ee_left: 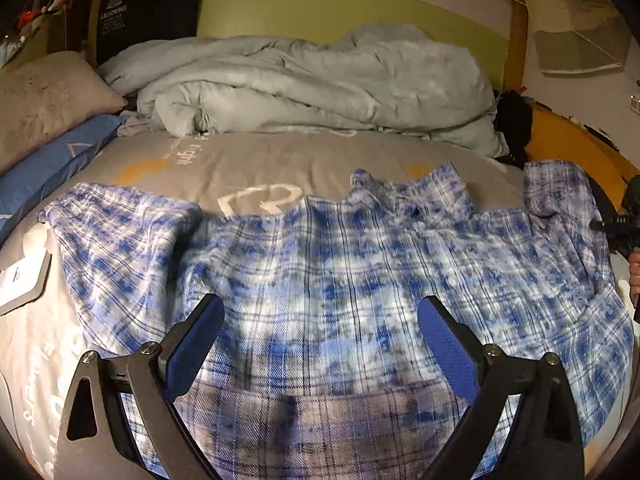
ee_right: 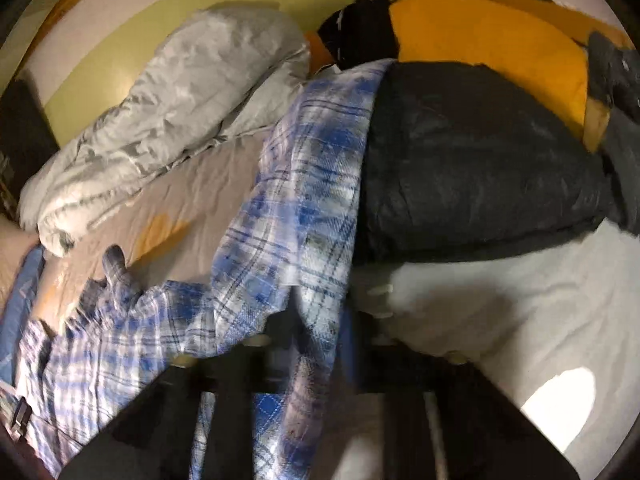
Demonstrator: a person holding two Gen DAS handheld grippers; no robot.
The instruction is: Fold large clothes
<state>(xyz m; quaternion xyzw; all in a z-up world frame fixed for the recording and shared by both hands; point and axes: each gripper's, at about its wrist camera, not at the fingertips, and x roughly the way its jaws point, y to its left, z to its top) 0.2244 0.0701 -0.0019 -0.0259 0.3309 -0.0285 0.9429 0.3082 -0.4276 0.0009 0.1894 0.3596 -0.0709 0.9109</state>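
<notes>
**Right gripper pinches the plaid shirt; left gripper spread wide above it**

The left gripper (ee_left: 322, 332) hangs over the blue-and-white plaid shirt (ee_left: 340, 264) with its jaws wide apart, blue pads (ee_left: 200, 344) facing each other and nothing between them. The right gripper (ee_right: 316, 320) is drawn together on a fold of the shirt (ee_right: 280, 208), the cloth rising in a ridge out of the pinch; that view is blurred, so the fingers themselves show only as dark shapes.

In the left wrist view the shirt lies spread flat across the grey printed bedsheet (ee_left: 256, 168), its long axis running from 9 o'clock to 3 o'clock. The collar (ee_left: 372, 184) sits at the far edge, pointing to 12 o'clock, a sleeve reaches out at 9 o'clock, and the hem lies at 6 o'clock under the gripper.

That view also shows a rumpled pale grey duvet (ee_left: 304, 84) at 12 o'clock beyond the shirt, a brown pillow (ee_left: 44, 96) and a blue pillow (ee_left: 60, 160) at 10 o'clock. Only the right wrist view shows the dark padded garment (ee_right: 472, 160) at 1 o'clock, touching the shirt's lifted edge, and white bedding (ee_right: 500, 304) at 4 o'clock. There the shirt runs from 8 o'clock up toward 12 o'clock.

No container is in sight in either view.
</notes>
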